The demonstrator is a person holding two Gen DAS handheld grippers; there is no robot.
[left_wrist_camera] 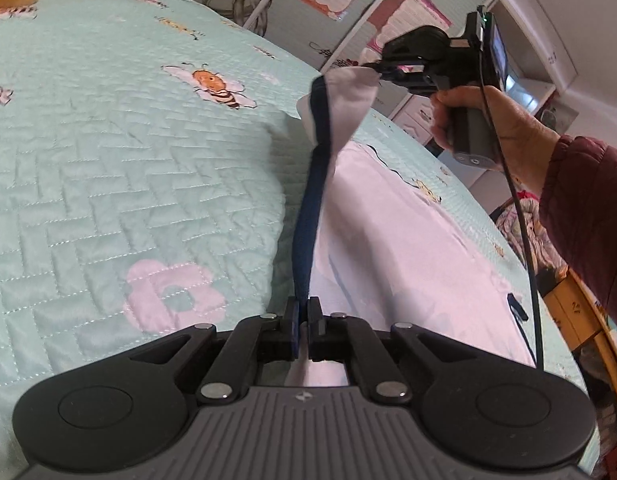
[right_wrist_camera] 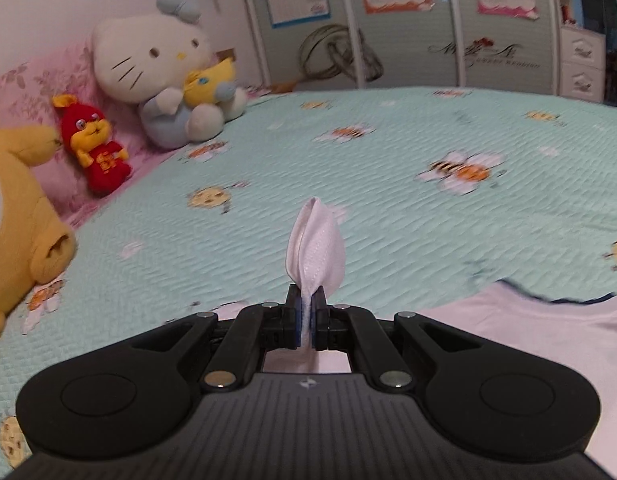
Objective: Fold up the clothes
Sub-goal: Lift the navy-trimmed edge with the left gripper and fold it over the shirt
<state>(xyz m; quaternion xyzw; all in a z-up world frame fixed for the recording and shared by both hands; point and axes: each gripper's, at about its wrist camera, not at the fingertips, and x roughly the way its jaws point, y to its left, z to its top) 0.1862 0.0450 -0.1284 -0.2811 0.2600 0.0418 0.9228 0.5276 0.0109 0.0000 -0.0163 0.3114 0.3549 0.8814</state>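
A white garment (left_wrist_camera: 408, 232) with navy trim (left_wrist_camera: 312, 200) lies on the mint quilted bedspread (left_wrist_camera: 108, 140), its near edge lifted. My left gripper (left_wrist_camera: 304, 312) is shut on the navy-trimmed edge. In the left wrist view my right gripper (left_wrist_camera: 382, 70), held by a hand (left_wrist_camera: 488, 120) in a maroon sleeve, is shut on the other end of that raised edge. In the right wrist view my right gripper (right_wrist_camera: 306, 304) pinches a white fold of the garment (right_wrist_camera: 316, 248), with more of the garment (right_wrist_camera: 548, 332) spread at the lower right.
Plush toys sit at the head of the bed: a white cat plush (right_wrist_camera: 160, 76), a red doll (right_wrist_camera: 96, 152), a yellow bear (right_wrist_camera: 20, 216). Wardrobe doors (right_wrist_camera: 388, 20) with posters stand behind. A yellow stand (left_wrist_camera: 580, 312) is beside the bed.
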